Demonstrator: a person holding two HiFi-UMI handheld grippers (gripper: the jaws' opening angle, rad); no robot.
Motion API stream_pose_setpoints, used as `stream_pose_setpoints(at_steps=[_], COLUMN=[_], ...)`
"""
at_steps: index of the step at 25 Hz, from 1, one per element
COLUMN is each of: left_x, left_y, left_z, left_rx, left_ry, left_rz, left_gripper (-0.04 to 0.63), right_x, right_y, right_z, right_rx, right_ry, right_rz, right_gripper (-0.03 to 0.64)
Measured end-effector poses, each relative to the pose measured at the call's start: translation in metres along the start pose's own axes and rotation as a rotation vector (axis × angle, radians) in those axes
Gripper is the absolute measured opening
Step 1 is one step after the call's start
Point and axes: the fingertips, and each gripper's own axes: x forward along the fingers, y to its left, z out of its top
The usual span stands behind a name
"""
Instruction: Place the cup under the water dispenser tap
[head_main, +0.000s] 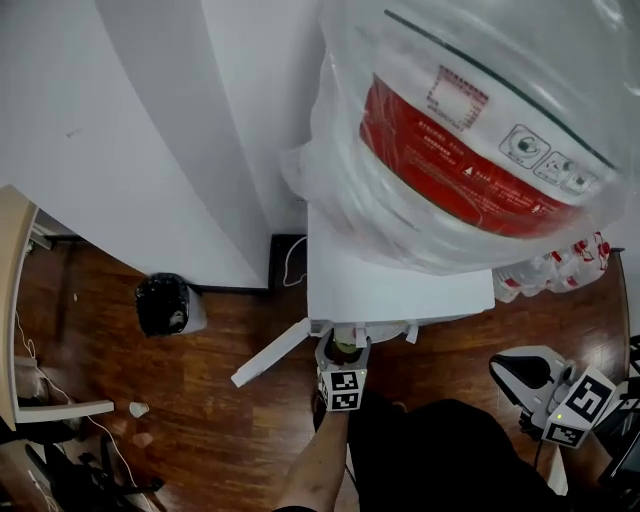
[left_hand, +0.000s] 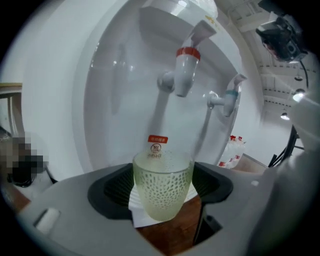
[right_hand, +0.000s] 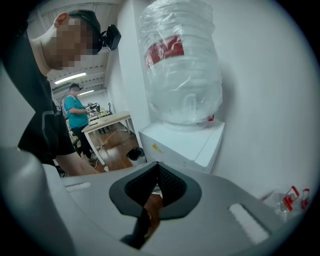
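A pale green, dimpled glass cup sits upright between the black pads of my left gripper, which is shut on it. The cup hangs in front of the white water dispenser, below and slightly left of the red-capped tap; a blue-capped tap is to the right. In the head view the left gripper and the cup are at the dispenser's front edge. My right gripper is off to the right, away from the dispenser, its pads together and empty.
A large wrapped water bottle with a red label tops the dispenser. A white door panel juts out at its lower left. A black bin stands on the wooden floor by the wall. A desk edge is at left.
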Motion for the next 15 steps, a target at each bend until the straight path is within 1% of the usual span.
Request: stream_pose_setpoints(at_steps=[2,4,8,10,11,13,15], left_x=[0.002,0.004,0.001,-0.003,-0.005,-0.007,-0.007], left_y=[0.002,-0.001,-0.012,-0.015,-0.015,-0.013,-0.011], left_z=[-0.003,-0.003,-0.008,-0.013,-0.014,-0.015,-0.016], left_rx=[0.005,0.034,0.161,0.200,0.195,0.162,0.157], left_ry=[-0.028,-0.041,-0.001,0.025,0.032,0.038,0.046], left_rz=[-0.007,-0.016,-0.035,-0.031,-0.023,-0.009,-0.001], left_gripper=[0.364,0.364,0.367,0.367,0.367,0.365,0.364], right_x=[0.012,0.023,0.035,0.035,0.034,0.031,0.027], right_y=[0.001,0.004,0.015,0.018,0.018,0.018,0.019], right_z=[-0.006,-0.008,-0.006,-0.002,-0.001,0.001,-0.001], right_rx=[0.002,-0.002,-0.011,-0.020,-0.020,-0.016,-0.014], right_ry=[0.011,0.022,0.028,0.025,0.024,0.026,0.032], right_rz=[0.006,0.027,0.072,0.073,0.071,0.069,0.069], right_gripper=[0.002,0.002,0.002,0.002,0.002,0.002,0.002])
